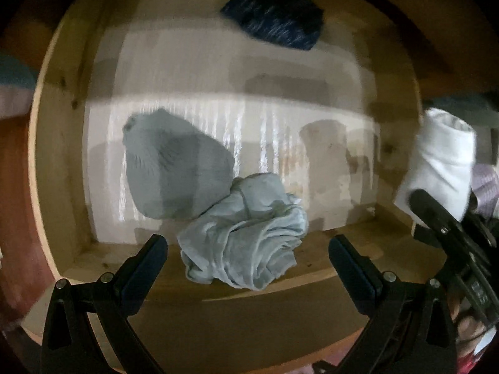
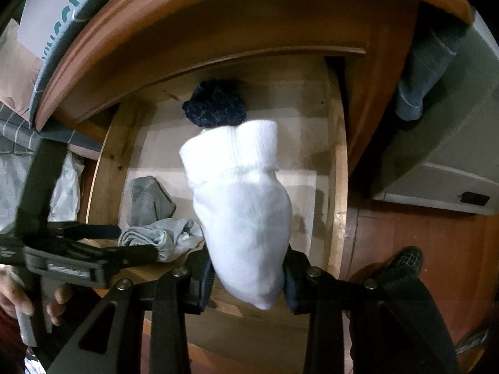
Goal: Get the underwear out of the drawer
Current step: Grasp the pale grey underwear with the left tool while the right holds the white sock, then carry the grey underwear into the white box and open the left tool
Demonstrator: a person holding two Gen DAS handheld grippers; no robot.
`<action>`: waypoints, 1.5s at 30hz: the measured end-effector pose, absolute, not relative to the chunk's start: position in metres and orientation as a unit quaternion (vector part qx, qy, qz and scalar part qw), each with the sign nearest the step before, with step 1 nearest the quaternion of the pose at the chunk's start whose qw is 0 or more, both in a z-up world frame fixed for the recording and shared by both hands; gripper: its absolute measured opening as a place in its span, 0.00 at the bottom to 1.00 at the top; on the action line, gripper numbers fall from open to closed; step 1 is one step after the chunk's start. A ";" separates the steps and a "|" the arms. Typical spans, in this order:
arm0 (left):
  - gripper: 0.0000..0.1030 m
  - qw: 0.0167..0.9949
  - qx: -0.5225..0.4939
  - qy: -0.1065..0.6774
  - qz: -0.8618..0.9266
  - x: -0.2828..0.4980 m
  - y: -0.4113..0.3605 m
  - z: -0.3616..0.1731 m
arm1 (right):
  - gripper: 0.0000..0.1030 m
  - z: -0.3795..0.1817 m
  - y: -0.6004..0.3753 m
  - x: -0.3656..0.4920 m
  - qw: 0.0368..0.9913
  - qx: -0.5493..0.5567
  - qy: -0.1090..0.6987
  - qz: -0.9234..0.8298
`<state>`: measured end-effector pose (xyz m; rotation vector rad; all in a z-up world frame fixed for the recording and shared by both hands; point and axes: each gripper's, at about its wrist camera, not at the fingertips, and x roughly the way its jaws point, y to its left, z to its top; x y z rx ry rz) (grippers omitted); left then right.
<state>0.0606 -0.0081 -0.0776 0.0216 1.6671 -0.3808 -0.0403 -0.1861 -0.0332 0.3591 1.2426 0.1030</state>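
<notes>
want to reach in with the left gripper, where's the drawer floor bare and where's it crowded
Bare: the liner on the right side of the drawer, and the middle band between the dark navy bundle and grey bundle. Crowded: front-left, where the grey bundle touches the crumpled pale cloth.

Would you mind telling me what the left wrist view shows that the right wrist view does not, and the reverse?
Only the left wrist view shows the left gripper with its jaws wide open above the crumpled pale blue garment.

Only the right wrist view shows the right gripper with its jaws shut on the white sock bundle, plus the wooden cabinet top and a white box on the floor.

Both show the drawer, the grey bundle, the dark blue bundle and the white sock bundle.
</notes>
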 end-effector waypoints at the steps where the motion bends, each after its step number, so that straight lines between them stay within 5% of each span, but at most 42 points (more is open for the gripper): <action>1: 0.92 0.649 0.011 0.743 -0.161 0.061 -0.009 -0.082 | 0.35 -0.032 -0.186 -0.041 0.798 0.169 0.577 0.048; 4: 0.73 0.632 0.010 0.759 -0.154 0.058 -0.010 -0.089 | 0.35 -0.031 -0.188 -0.041 0.798 0.173 0.574 0.050; 8: 0.62 0.630 0.036 0.763 -0.138 0.056 -0.015 -0.094 | 0.35 -0.028 -0.188 -0.042 0.801 0.176 0.570 0.054; 13: 0.22 0.636 0.033 0.758 -0.142 0.051 -0.012 -0.093 | 0.35 -0.027 -0.188 -0.043 0.801 0.177 0.569 0.059; 28: 0.20 0.701 0.001 0.684 -0.201 0.018 -0.004 -0.028 | 0.35 -0.027 -0.191 -0.044 0.804 0.182 0.564 0.050; 45: 0.20 0.819 0.003 0.527 -0.225 -0.025 0.023 0.129 | 0.34 -0.032 -0.192 -0.043 0.812 0.166 0.558 0.029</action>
